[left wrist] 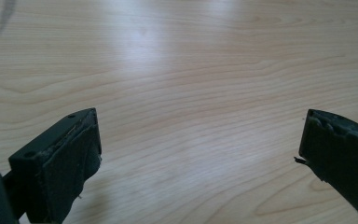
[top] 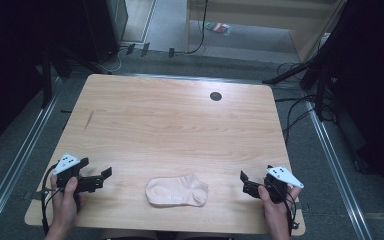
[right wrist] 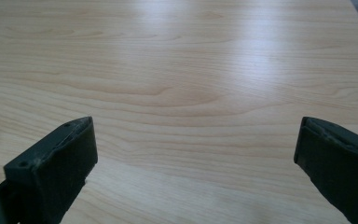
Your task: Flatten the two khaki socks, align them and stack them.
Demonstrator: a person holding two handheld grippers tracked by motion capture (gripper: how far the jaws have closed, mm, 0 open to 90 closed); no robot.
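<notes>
Grippers [top: 100, 179] [top: 246, 182] wide apart beside unmarked pink sock [top: 177, 190].

Pale pink sock [top: 177, 191], flat near table's front edge

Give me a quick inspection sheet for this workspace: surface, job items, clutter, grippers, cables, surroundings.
Surface: light wooden table, with a dark round grommet near the far edge and a faint dark streak at far left.
Job's things: one pale pink sock, lying flat near the front edge, between the grippers, untouched.
Clutter: nothing seen.
Grippers: left gripper and right gripper both open, hand-held, flanking the sock, apart from it.
Cables: black cables on the floor, right of the table.
Surroundings: grey floor, dark stands, a wooden structure behind.
</notes>
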